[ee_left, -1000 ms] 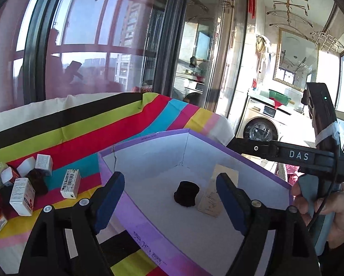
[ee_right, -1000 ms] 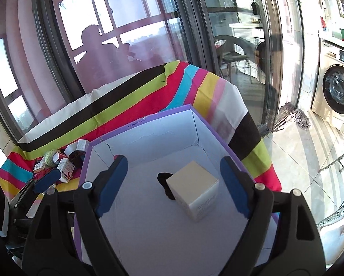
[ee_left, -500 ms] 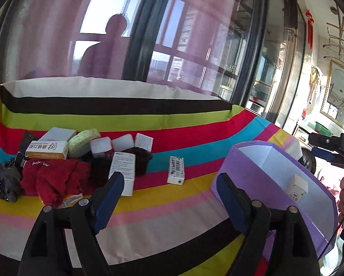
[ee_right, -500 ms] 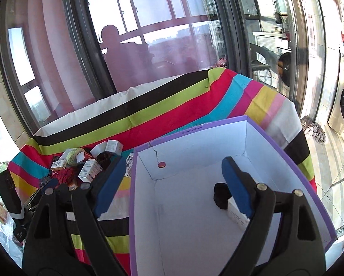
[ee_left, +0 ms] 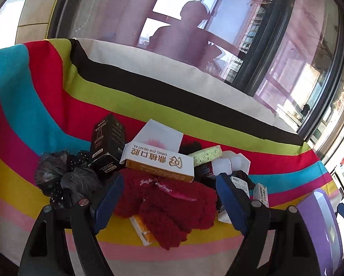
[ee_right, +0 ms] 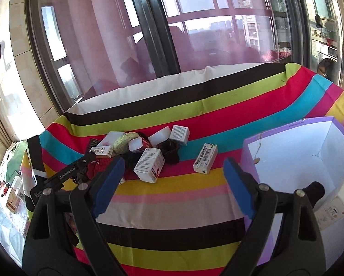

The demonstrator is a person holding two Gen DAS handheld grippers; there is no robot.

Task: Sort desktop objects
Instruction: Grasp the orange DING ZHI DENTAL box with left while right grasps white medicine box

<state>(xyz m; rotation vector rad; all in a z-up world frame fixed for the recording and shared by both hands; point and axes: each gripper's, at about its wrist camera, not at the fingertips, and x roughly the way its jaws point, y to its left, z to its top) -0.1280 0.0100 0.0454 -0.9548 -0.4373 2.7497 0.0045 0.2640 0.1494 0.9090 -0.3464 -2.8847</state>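
your striped cloth (ee_right: pixel 195 195) covers the table before tall windows (ee_right: pixel 206 23). only your right view shows the purple box (ee_right: pixel 294 151), lower right, holding a black item (ee_right: pixel 314 191) and a white carton (ee_right: pixel 333 209). your left view reads "ding zhi dental" on a white-orange box (ee_left: pixel 158 161) atop the pile, centre frame. your left gripper (ee_left: pixel 167 197) gapes around the red knit (ee_left: pixel 172 202), pads not pressing; your right gripper (ee_right: pixel 173 184), just widened, holds nothing.
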